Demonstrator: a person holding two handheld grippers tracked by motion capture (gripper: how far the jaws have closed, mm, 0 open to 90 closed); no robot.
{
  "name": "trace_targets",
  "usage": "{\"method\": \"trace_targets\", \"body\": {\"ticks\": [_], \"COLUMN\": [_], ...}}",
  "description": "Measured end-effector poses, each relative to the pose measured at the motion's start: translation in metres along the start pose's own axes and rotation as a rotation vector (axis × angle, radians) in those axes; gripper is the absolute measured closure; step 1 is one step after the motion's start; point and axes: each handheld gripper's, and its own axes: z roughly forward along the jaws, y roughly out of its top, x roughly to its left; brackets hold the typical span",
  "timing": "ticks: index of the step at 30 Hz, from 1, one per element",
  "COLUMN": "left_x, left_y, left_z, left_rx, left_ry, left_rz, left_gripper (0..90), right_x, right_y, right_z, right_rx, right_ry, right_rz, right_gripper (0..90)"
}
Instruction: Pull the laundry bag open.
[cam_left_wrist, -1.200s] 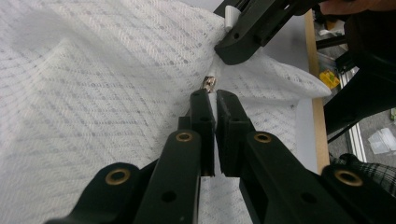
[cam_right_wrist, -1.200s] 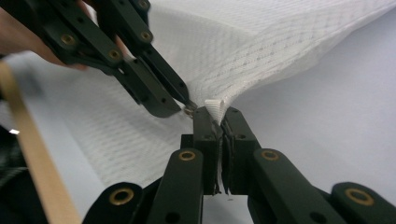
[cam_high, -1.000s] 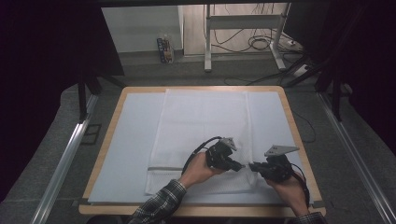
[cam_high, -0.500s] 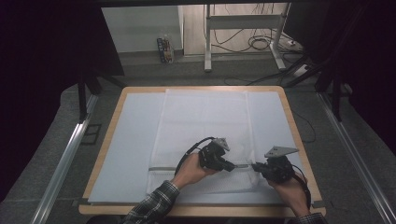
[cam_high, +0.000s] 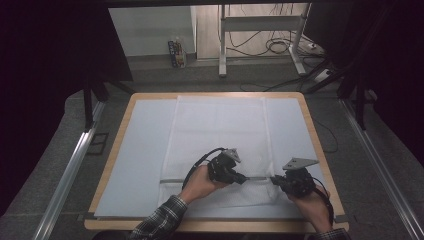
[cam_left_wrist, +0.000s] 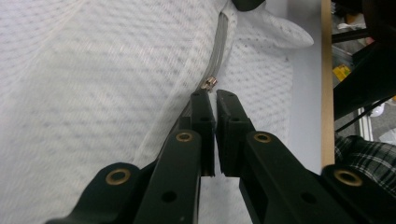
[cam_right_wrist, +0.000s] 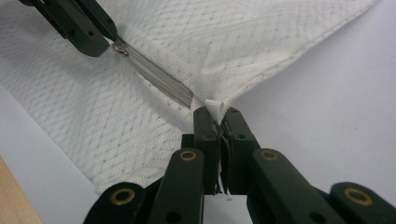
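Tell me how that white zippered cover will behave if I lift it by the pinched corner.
The white mesh cover is probably floppy: it puckers into folds where the right gripper pinches its edge. It looks light, thin quilted fabric lying flat on the table. The grey zipper seems the only firmer line, so the rest would likely drape and sag while the left gripper works the pull.

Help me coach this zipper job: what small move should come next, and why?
Probably draw the left claw a little farther along the grey zipper, away from the right claw. The left claw is shut at the metal slider. The right claw is shut on the white cover at the zipper's end, anchoring it. Which way opens or closes it is not clear.
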Motion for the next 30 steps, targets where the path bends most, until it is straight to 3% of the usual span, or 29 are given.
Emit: {"method": "trace_targets", "body": {"ticks": [23, 30], "left_x": [-0.001, 0.001], "left_y": [-0.022, -0.036], "left_z": [-0.024, -0.03], "left_rx": [-0.034, -0.062], "left_ry": [0.034, 0.034], "left_rz": [-0.031, -0.066], "left_gripper": [87.4, 87.4], "right_x": [0.001, 0.001], "right_y": [0.0, 0.0], "right_z": [0.001, 0.002], "right_rx": [0.002, 0.004], "right_ry": [-0.014, -0.021], "right_rz": [0.0, -0.004], "right_gripper": [85.7, 85.7]}}
